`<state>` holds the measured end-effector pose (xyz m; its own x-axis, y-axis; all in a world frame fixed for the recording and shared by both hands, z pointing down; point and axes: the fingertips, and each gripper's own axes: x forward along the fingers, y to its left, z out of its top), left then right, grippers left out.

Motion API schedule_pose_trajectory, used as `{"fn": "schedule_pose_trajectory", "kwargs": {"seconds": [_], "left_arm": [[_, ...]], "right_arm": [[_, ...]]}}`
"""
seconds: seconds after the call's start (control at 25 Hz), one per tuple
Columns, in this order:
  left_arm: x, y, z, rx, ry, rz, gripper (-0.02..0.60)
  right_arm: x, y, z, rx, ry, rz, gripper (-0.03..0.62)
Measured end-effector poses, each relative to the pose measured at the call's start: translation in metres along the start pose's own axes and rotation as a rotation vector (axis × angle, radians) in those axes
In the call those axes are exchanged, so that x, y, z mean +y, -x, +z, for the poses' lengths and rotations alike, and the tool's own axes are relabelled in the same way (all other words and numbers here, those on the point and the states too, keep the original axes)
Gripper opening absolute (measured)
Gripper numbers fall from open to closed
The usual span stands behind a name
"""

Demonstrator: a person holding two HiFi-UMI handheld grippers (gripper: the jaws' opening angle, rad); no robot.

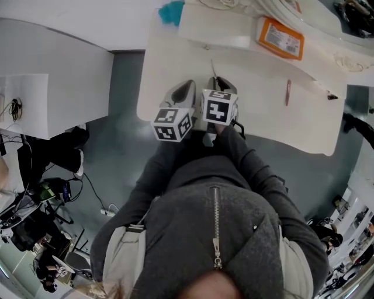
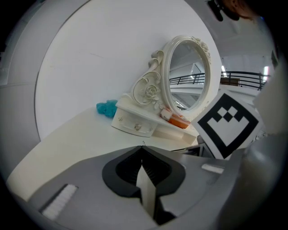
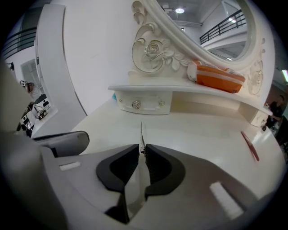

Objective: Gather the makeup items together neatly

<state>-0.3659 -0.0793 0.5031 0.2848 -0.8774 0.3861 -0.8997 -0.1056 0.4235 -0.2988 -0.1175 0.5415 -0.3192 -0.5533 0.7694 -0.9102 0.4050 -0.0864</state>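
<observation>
My right gripper [image 1: 217,82] [image 3: 142,150] is over the white table [image 1: 257,111], shut on a thin metal tool like tweezers [image 3: 142,132]. The tool's tip [image 1: 213,67] pokes out ahead of the jaws towards the vanity stand. My left gripper [image 1: 188,86] [image 2: 143,147] sits close beside it on the left, its jaws together with nothing held. A pink stick [image 1: 288,92] [image 3: 249,146] lies to the right. Beyond it is a pale pencil with a dark tip [image 1: 323,90]. An orange packet [image 1: 281,38] [image 3: 219,76] rests on the stand's shelf.
A white ornate mirror stand [image 2: 155,92] [image 3: 153,54] with a small drawer [image 3: 145,104] stands at the back of the table. A teal fluffy thing [image 1: 171,11] [image 2: 107,108] lies at its left end. The table's front edge [image 1: 175,120] is just below the grippers.
</observation>
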Motion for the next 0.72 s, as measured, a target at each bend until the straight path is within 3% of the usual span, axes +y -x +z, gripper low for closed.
{"fn": "schedule_pose_trajectory", "kwargs": {"seconds": [0.72], "left_arm": [[-0.07,-0.036,0.005,0.035,-0.077,-0.119,0.011]], "right_arm": [[-0.067,0.053,0.022,-0.109,-0.133,-0.029,0.052]]}}
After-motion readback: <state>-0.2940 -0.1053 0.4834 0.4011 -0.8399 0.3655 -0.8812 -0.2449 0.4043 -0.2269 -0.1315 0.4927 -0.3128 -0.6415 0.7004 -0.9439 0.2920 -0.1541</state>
